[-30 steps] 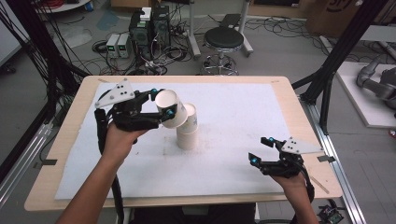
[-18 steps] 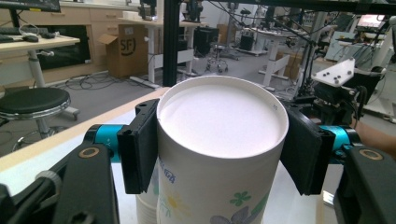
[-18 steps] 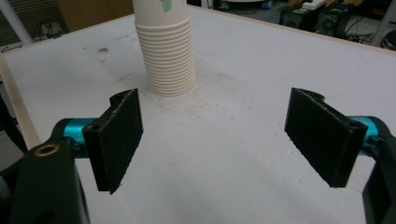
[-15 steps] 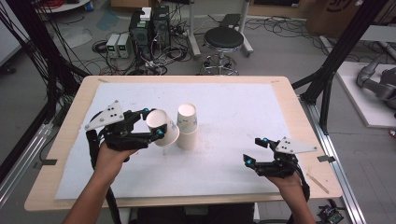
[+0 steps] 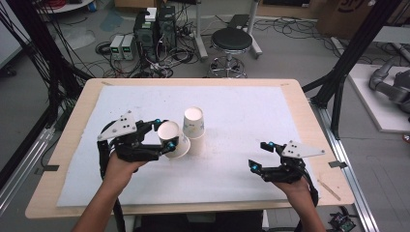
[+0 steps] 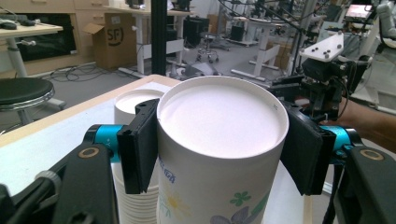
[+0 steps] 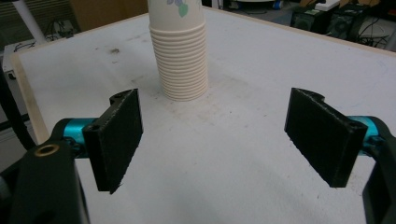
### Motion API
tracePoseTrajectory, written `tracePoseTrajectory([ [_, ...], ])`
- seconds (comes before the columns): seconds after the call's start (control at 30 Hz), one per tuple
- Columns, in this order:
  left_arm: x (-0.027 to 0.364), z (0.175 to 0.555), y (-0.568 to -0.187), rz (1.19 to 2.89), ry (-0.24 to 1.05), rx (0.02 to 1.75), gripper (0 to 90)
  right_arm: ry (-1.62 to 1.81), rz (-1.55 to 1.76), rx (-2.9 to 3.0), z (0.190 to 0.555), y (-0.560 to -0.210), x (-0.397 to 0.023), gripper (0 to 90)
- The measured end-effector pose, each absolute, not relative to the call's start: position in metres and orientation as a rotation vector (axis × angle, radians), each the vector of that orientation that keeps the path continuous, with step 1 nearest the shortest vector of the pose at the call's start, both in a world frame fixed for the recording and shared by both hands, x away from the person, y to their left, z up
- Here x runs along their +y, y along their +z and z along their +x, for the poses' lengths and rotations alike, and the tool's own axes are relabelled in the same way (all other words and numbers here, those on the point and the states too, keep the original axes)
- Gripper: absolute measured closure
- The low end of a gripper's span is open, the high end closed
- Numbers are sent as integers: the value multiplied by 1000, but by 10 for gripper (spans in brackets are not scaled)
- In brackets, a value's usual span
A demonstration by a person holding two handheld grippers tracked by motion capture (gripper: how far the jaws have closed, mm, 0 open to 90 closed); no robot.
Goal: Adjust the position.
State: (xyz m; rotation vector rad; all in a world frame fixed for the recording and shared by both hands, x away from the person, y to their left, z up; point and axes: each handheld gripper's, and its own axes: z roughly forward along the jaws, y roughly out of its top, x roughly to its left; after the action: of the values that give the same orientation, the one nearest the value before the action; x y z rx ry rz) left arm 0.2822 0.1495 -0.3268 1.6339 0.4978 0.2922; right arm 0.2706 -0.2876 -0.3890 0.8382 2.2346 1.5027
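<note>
Lowered held cup (image 5: 172, 139); one stack (image 5: 194, 123), perhaps fifteen cups.

The held cup (image 6: 219, 154) is white with a flower print in green, yellow and purple. The cup stack (image 7: 183, 60) is cream-white. The tongs (image 6: 219, 140) are black with teal joints. The surface (image 5: 251, 101) is white, wood-edged.

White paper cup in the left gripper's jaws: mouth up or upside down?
Upside down. The white paper cup shows its closed base on top, clamped between the left gripper jaws.
</note>
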Motion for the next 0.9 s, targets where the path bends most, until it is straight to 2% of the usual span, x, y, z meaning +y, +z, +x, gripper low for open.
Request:
tracePoseTrajectory([
  [0.9, 111, 282, -347, 1751, 179, 395, 352, 1638, 582, 2436, 279, -382, -227, 196],
])
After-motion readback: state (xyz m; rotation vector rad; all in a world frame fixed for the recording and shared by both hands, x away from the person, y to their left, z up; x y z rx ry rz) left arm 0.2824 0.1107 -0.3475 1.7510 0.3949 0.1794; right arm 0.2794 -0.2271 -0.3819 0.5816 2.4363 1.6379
